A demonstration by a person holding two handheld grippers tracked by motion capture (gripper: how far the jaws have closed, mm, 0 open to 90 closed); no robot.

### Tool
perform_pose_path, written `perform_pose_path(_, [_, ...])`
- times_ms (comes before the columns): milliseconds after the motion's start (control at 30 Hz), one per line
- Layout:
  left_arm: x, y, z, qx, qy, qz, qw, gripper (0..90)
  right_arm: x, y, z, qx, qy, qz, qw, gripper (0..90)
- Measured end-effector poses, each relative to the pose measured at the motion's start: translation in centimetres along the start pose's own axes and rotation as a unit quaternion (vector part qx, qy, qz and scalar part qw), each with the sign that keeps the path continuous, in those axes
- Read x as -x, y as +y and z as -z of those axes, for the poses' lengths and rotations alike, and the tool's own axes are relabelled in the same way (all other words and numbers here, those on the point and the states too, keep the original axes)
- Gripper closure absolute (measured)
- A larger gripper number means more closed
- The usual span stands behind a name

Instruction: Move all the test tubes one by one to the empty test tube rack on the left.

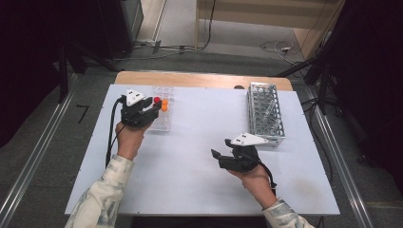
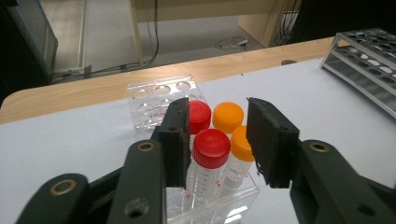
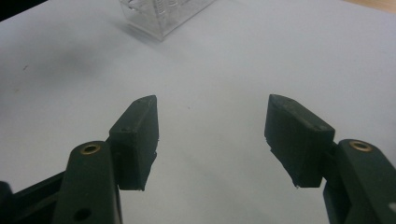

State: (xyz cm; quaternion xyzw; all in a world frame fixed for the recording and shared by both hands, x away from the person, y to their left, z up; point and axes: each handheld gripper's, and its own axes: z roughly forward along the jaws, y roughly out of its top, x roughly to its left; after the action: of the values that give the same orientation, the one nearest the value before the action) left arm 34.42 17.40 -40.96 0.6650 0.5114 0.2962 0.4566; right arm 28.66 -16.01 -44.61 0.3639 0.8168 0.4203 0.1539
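Observation:
A clear plastic tube rack (image 1: pixel 161 124) stands at the table's back left and holds two red-capped and two orange-capped tubes. In the left gripper view the near red-capped tube (image 2: pixel 211 147) and the near orange-capped tube (image 2: pixel 243 143) sit between the jaws of my left gripper (image 2: pixel 217 103). The pads stand beside the caps with small gaps, so this gripper is open. A second red cap (image 2: pixel 200 116) and a second orange cap (image 2: pixel 228 116) are just behind. My right gripper (image 3: pixel 212 100) hovers open over bare white table with nothing between its jaws, right of centre (image 1: pixel 219 147).
A metal wire tube rack (image 1: pixel 266 114) stands at the back right of the white tabletop (image 1: pixel 199 118), close beyond my right gripper. The far holes of the clear rack (image 2: pixel 161 89) hold nothing. A wooden table edge (image 1: pixel 199 78) runs along the back.

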Motion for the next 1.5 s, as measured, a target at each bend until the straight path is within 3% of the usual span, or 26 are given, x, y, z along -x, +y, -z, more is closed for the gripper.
perform_pose_path(233, [-0.1,0.2,0.9,-0.006,-0.009,0.028,0.9995,28.4,1.2,0.1,1.1,0.011,-0.017,-0.010,0.9998,33.8])
perform_pose_path(400, [0.4,0.0,1.6,-0.012,-0.009,0.027,0.9995,20.3,3.2,-0.1,2.5,0.026,-0.050,-0.023,0.9982,34.1])
perform_pose_path(500, [0.6,-0.2,2.1,-0.011,-0.009,0.028,0.9995,19.8,5.1,-0.4,3.4,0.032,-0.078,-0.037,0.9957,34.1])
perform_pose_path(733, [0.5,-0.1,3.1,-0.002,-0.009,0.035,0.9993,19.9,9.4,-1.4,5.8,0.045,-0.137,-0.076,0.9866,34.6])
perform_pose_path(900, [0.8,0.0,3.1,0.002,-0.012,0.033,0.9994,19.9,11.4,-1.7,6.6,0.050,-0.174,-0.092,0.9792,36.1])
perform_pose_path(1133, [1.1,0.3,3.5,0.008,-0.013,0.034,0.9993,19.9,13.5,-2.0,5.9,0.051,-0.206,-0.102,0.9719,38.2])
perform_pose_path(1300, [1.4,0.4,3.6,0.010,-0.013,0.034,0.9993,18.9,15.1,-2.0,5.1,0.057,-0.222,-0.122,0.9659,44.5])
perform_pose_path(1500, [1.7,0.4,3.5,0.009,-0.015,0.029,0.9994,18.9,16.4,-2.0,4.1,0.054,-0.231,-0.131,0.9627,51.3])
